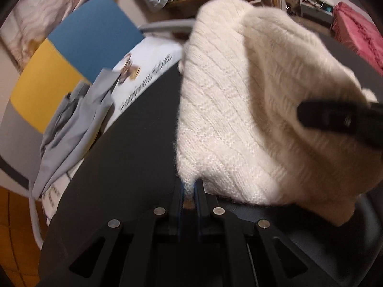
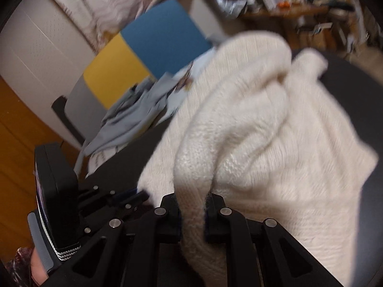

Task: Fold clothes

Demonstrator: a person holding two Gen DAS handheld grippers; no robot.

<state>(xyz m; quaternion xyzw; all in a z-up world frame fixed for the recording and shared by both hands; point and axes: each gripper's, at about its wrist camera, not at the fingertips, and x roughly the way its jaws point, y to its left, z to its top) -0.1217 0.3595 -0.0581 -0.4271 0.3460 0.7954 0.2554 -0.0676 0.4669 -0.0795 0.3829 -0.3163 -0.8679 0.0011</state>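
A cream knitted sweater [image 1: 239, 100] lies bunched and partly lifted over a dark round table [image 1: 134, 143]. At the bottom of the left wrist view, my left gripper [image 1: 190, 191] is shut on a thin corner of the sweater's edge. One black finger [image 1: 335, 119] of my right gripper crosses the knit at the right. In the right wrist view, my right gripper [image 2: 192, 208] is shut on a thick fold of the sweater [image 2: 275, 131]. My left gripper [image 2: 143, 195] shows just to its left, at the sweater's near edge. Both pictures are blurred by motion.
A crumpled grey garment [image 1: 79, 124] hangs off the table's left side onto a blue, yellow and grey panel [image 1: 95, 31]. A pink blanket [image 1: 359, 31] lies far right. Cluttered shelves stand behind, and wooden floor [image 2: 14, 143] shows on the left.
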